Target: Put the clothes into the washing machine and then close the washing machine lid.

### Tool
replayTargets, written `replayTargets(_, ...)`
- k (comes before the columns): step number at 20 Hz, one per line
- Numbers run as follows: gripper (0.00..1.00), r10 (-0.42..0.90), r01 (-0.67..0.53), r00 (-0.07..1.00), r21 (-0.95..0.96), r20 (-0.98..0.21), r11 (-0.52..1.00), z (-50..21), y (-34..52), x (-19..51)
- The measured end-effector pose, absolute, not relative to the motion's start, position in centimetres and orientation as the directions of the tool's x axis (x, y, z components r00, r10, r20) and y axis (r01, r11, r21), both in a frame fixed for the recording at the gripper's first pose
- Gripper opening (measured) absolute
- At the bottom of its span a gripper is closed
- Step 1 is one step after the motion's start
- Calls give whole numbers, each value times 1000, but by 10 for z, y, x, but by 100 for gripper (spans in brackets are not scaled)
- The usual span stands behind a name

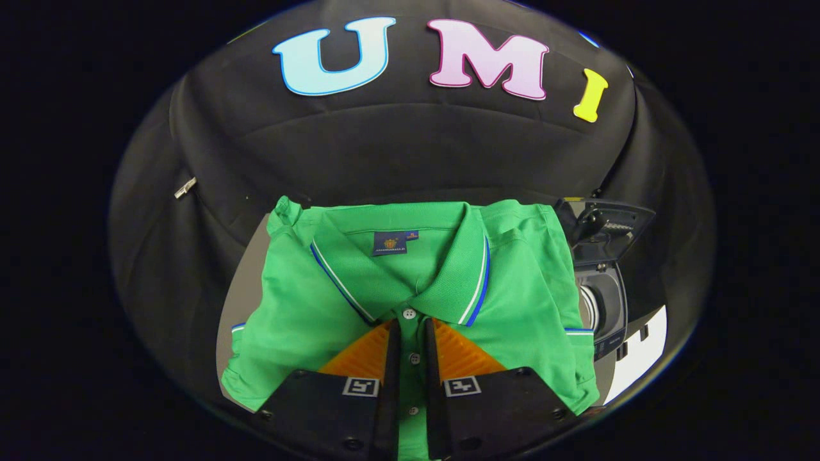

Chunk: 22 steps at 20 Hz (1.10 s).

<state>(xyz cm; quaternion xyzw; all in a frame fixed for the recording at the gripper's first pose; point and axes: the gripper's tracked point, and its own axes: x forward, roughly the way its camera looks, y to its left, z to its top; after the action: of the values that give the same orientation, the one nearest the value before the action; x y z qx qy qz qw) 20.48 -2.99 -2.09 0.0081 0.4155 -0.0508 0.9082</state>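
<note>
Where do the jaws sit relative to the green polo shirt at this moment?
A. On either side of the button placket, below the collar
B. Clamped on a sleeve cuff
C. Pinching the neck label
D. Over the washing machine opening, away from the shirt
A: the gripper has its jaws close together with the button placket of the green polo shirt running between them, below the collar.

We see even, fairly bright light from above on the green polo shirt (410, 282), sharp and free of glare. The dark backdrop swallows light, and straight lines bow strongly toward the rim.
</note>
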Motion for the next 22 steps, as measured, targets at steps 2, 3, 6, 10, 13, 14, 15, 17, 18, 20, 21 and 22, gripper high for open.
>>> replayTargets(2,22,-93,97,648,-39,-756,994,-21,-30,205)
replayTargets(3,23,-99,98,643,-46,-759,994,-21,-30,205)
replayTargets(6,22,-99,103,638,-43,-764,994,-21,-30,205)
replayTargets(10,22,-90,73,662,-56,-744,996,-22,-29,203)
replayTargets(13,6,-105,76,691,-73,-716,994,-18,-28,203)
replayTargets(14,6,-111,77,704,-81,-701,994,-14,-27,202)
replayTargets(15,5,-117,70,723,-96,-681,993,-11,-26,201)
replayTargets(17,5,-123,54,754,-126,-645,991,-3,-20,197)
replayTargets(18,5,-125,42,766,-145,-631,989,1,-16,193)
replayTargets(20,5,-119,30,801,-159,-587,987,12,-10,190)
replayTargets(21,5,-113,33,820,-152,-561,988,19,-7,188)
replayTargets(22,5,-109,37,836,-142,-538,989,26,-4,187)
